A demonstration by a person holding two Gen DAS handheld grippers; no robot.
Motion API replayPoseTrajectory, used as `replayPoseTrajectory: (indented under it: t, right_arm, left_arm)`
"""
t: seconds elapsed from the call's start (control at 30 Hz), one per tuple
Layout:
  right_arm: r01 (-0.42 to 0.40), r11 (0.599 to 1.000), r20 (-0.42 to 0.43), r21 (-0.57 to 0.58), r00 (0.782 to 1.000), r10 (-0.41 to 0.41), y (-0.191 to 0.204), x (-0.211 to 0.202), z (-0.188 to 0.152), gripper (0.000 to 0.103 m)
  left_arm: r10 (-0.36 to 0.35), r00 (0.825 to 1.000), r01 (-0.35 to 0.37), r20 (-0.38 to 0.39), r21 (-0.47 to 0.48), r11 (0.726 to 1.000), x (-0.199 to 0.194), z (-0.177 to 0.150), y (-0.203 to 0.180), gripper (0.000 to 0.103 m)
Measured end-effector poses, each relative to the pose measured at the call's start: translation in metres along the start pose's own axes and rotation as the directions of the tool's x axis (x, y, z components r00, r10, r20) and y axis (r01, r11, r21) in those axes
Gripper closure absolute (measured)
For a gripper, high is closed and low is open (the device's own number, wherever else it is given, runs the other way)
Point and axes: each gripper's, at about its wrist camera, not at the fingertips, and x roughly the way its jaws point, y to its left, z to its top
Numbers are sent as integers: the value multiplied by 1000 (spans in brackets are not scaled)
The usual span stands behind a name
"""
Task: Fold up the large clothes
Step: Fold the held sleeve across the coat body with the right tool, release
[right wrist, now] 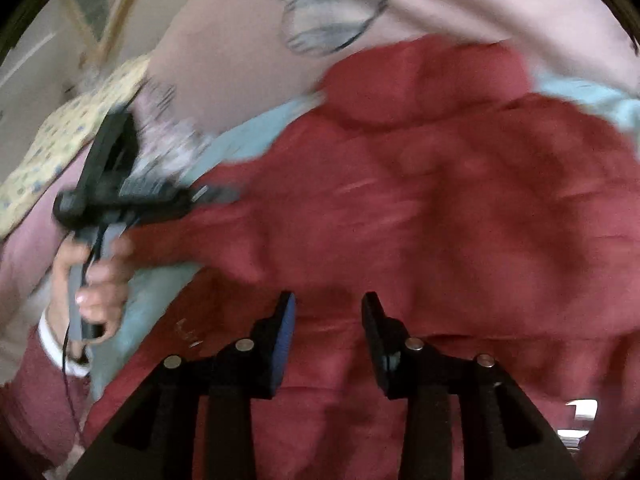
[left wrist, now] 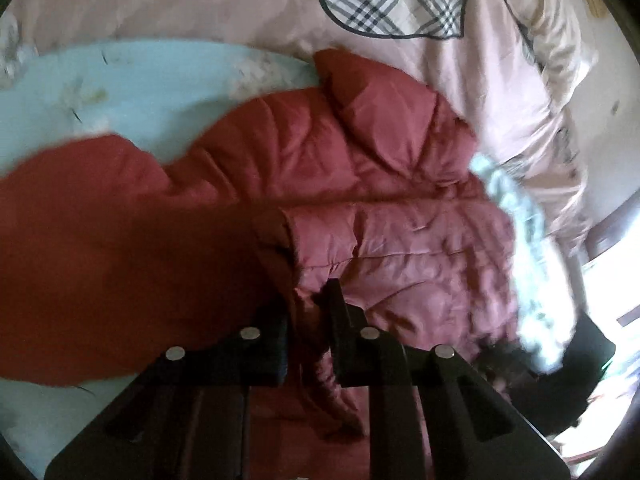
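Left jaws clamped on red puffer jacket [left wrist: 380, 208] fold; right jaws apart above it; no legible writing.

My left gripper [left wrist: 308, 320] sits at the near edge of the puffer jacket [left wrist: 360, 208], its jaws closed on a fold of it. The jacket lies on a sheet [left wrist: 140, 92] over the bed, with a quilt [left wrist: 460, 80] behind it on the far side. My right gripper [right wrist: 328, 320] hovers over the jacket, jaws apart, the left one off to its left.
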Motion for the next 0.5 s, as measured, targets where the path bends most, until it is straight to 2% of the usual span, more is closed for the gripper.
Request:
replayPoseTrajectory:
  t: [0.07,0.17,0.27,0.3,0.33,0.4,0.5]
  right_arm:
    - [97,995,46,36,994,-99,-23,-12,11,66]
    - [179,980,70,83,980,-185,-53,-16,23,66]
    - [261,961,34,90,964,-265,-76,-3,29,66]
    - [273,958,17,89,961,-276,-81,3,28,66]
    - [282,956,-7,83,959,-283,-85,11,26,67]
    - [300,951,-31,74,954,-298,-90,22,20,67]
    - [314,948,-29,60,949,-313,-90,30,20,66]
  left_arm:
    - [45,999,-45,2,33,998,3,-3,-2,89]
    - [92,996,-93,18,59,994,9,-6,-6,88]
    - [131,991,-133,37,65,989,9,-8,-8,82]
    - [155,987,-157,43,61,986,7,-9,-8,78]
    - [174,983,-177,57,51,983,1,-10,-8,77]
    - [201,972,-206,124,30,978,-22,-15,-11,77]
    - [139,968,-146,210,19,989,-52,-22,-21,77]
